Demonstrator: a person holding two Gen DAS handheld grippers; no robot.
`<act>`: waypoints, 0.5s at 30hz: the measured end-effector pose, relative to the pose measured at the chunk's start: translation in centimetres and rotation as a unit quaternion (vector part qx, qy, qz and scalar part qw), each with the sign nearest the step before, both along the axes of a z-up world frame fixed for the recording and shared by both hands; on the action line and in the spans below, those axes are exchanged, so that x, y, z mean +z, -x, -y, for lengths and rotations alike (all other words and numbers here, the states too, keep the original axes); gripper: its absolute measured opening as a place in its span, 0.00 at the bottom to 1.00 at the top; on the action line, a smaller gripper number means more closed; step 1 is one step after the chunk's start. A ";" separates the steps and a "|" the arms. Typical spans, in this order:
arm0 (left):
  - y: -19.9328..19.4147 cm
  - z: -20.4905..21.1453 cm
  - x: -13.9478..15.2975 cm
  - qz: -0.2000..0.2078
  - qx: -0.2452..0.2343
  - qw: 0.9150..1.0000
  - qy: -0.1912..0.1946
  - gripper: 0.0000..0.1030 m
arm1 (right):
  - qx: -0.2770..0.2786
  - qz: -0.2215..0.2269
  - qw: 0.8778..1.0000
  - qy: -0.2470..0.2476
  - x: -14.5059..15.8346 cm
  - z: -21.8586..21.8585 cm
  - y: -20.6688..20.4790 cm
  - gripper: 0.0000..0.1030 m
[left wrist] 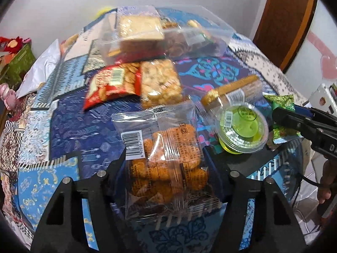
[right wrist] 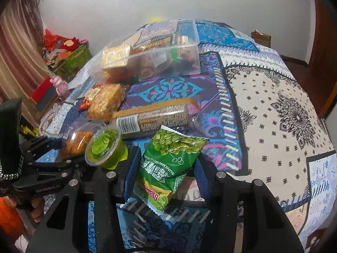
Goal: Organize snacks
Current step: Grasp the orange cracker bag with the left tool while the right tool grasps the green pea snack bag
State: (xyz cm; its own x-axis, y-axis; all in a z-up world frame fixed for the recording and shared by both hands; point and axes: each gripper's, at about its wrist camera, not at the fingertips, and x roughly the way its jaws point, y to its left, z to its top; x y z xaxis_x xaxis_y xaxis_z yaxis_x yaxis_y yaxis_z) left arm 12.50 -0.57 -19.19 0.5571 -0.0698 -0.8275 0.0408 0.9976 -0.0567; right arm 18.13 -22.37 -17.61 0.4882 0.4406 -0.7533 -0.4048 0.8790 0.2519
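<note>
My left gripper (left wrist: 165, 166) is shut on a clear packet of orange fried snacks (left wrist: 166, 160), held above the bedspread; it also shows in the right wrist view (right wrist: 76, 142). My right gripper (right wrist: 165, 168) is shut on a green pea packet (right wrist: 168, 164), seen at the right in the left wrist view (left wrist: 282, 107). A clear plastic box (right wrist: 160, 54) with several snacks stands at the back, also in the left wrist view (left wrist: 168, 35). A green jelly cup (left wrist: 242, 126), a biscuit roll (right wrist: 155, 118), a rice cracker block (left wrist: 161, 82) and a red packet (left wrist: 111, 84) lie loose.
Everything lies on a patterned bedspread (right wrist: 273, 105). A white bag (left wrist: 42, 67) lies at its left edge. Green boxes and red items (right wrist: 69, 57) sit on the floor by the curtain. A wooden door (left wrist: 286, 21) is at the right.
</note>
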 end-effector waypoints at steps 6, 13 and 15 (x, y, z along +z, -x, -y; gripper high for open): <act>0.8 -1.4 3.4 0.043 0.011 0.999 0.008 0.63 | -0.005 0.025 0.999 -0.026 2.8 0.0 -0.6 0.32; -1.3 -3.0 7.1 0.090 0.028 0.995 0.023 0.63 | 0.005 0.039 0.999 -0.021 4.3 -1.5 -3.1 0.25; -1.8 -3.4 7.5 0.096 0.035 0.994 0.032 0.63 | 0.008 0.023 0.999 -0.026 3.5 -1.5 -3.2 0.25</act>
State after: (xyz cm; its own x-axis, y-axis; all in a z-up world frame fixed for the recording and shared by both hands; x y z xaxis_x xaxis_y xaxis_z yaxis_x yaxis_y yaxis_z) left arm 14.29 2.86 -11.69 0.7097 -0.0739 -0.7006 -0.0122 0.9930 -0.1171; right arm 21.36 -20.87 -14.13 0.5139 0.4866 -0.7065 -0.4303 0.8587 0.2783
